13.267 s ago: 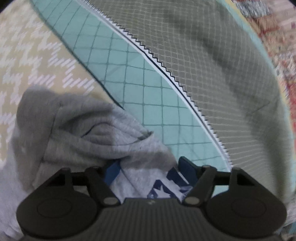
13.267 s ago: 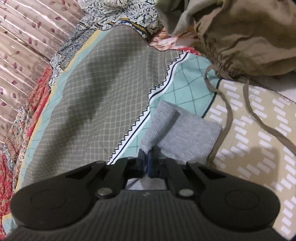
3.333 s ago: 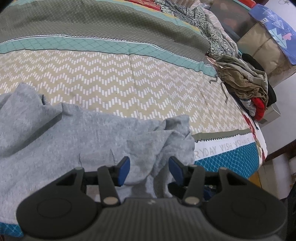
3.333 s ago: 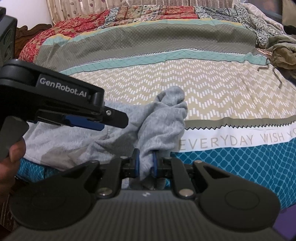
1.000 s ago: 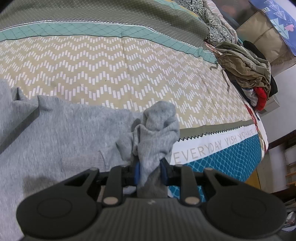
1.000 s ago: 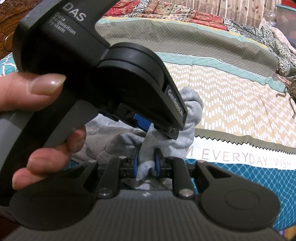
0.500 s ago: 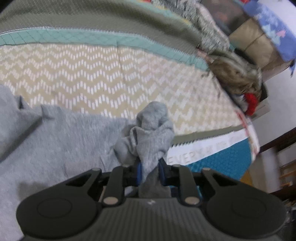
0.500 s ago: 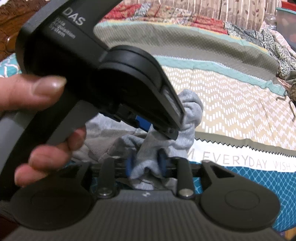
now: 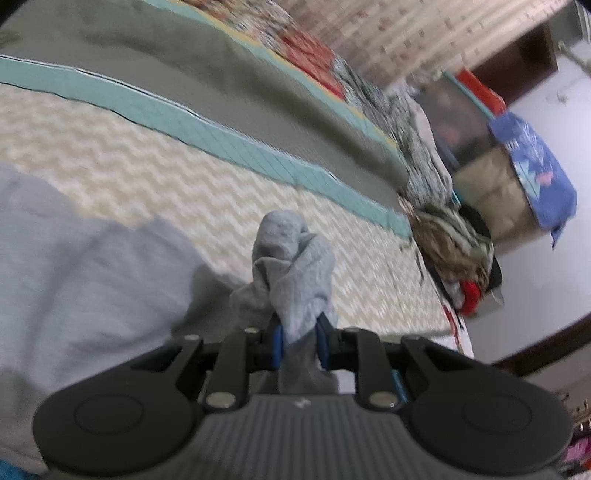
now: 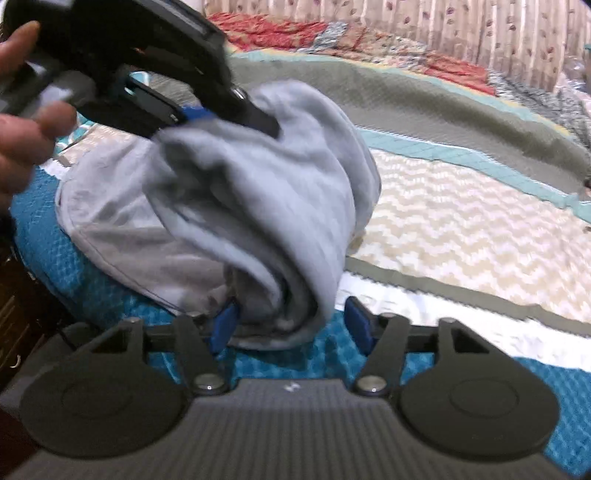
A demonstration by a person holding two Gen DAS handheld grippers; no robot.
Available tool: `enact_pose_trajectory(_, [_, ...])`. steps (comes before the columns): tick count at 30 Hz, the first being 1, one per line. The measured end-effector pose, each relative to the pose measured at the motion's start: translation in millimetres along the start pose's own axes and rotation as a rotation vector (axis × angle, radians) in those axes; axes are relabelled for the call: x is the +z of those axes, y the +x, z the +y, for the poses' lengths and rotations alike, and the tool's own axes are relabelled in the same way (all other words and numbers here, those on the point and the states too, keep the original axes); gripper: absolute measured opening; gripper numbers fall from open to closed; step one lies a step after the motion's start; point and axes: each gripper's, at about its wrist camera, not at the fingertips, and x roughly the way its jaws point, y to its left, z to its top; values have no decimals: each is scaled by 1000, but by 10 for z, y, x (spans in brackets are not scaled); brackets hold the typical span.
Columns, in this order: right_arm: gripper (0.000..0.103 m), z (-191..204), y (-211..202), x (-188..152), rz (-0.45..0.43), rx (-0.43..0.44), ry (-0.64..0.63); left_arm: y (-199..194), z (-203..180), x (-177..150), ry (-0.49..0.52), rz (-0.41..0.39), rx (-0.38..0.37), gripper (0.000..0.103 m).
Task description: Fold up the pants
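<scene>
The grey pants (image 9: 291,266) lie bunched on the bedspread (image 9: 147,177). My left gripper (image 9: 298,341) is shut on a gathered wad of them and holds it raised. In the right wrist view that same left gripper (image 10: 221,114) sits at the upper left, held by a hand (image 10: 22,110), and drags the pants (image 10: 266,192) up into a hanging fold. My right gripper (image 10: 291,325) is below that fold near the bed's front edge. Its jaws are closing around the lower end of the cloth. The right pad stands apart from the cloth.
A heap of brown and red clothes (image 9: 458,251) lies at the bed's right edge, beside a box under a blue cloth (image 9: 535,173). A curtain (image 10: 480,29) hangs behind the bed. The bedspread's teal border (image 10: 498,362) drops off at the front.
The left gripper has lifted its wad of cloth and swung up and to the left in the right wrist view. The right jaws, shut on the cloth before, now stand apart.
</scene>
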Motion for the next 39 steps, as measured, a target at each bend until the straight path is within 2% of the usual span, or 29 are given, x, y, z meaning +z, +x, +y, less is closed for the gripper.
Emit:
enact_pose_trajectory(2, [21,143,40,127,-14,29,-31,-196,145,71,-16,-34,15,17])
enact_pose_trajectory(8, [19,776,38,455,-132,89,-205,-852,545,315,-53,-153,56,17])
enact_pose_trajectory(12, [16,1130,115,610,-144,142,-297,-1164,803,369,-57,-204,123,17])
enact_pose_trajectory(17, [16,1476,302,679,-115,218,-399,-1318,1298,296,-127,-229,222,17])
enact_pose_trajectory(20, [18,1606,544,684,-40,261,-463,-1207,1639,217,-158,-227,320,25])
enact_pose_trajectory(22, [34,1659,642,630,-2,271,-477,-1152,1849,139,-218,-222,325,35])
enact_pose_trajectory(23, [41,1622,642,615,13,291,-458,-1166,1929,92,-263,-237,300,39])
enact_pose_trajectory(25, [41,1441,540,657,20,359,-375,-1252,2010,32,-325,-270,247,51])
enact_pose_trajectory(26, [43,1286,505,746,13,386,-321,-1323,2035,-10,-340,-288,231,53])
enact_pose_trajectory(28, [53,1031,367,749,-24,374,-209,-1443,2006,-76,-360,-340,182,58])
enact_pose_trajectory(30, [64,673,224,717,-67,336,-81,-1515,1938,-128,-340,-364,137,70])
enact_pose_trajectory(31, [67,487,184,677,-73,315,-8,-1506,1881,-145,-307,-359,133,85])
enact_pose_trajectory(32, [72,342,179,630,-69,297,61,-1469,1830,-153,-272,-345,145,95])
enact_pose_trajectory(33, [75,190,199,579,-58,284,138,-1406,1776,-170,-235,-325,165,96])
enact_pose_trajectory(36, [76,-125,378,473,5,276,367,-1143,1739,-194,-157,-233,275,96])
enact_pose_trajectory(37, [76,-165,439,434,20,284,416,-1067,1801,-219,-168,-212,300,96])
enact_pose_trajectory(39, [76,-194,565,402,42,288,473,-1016,1972,-323,-220,-198,287,91])
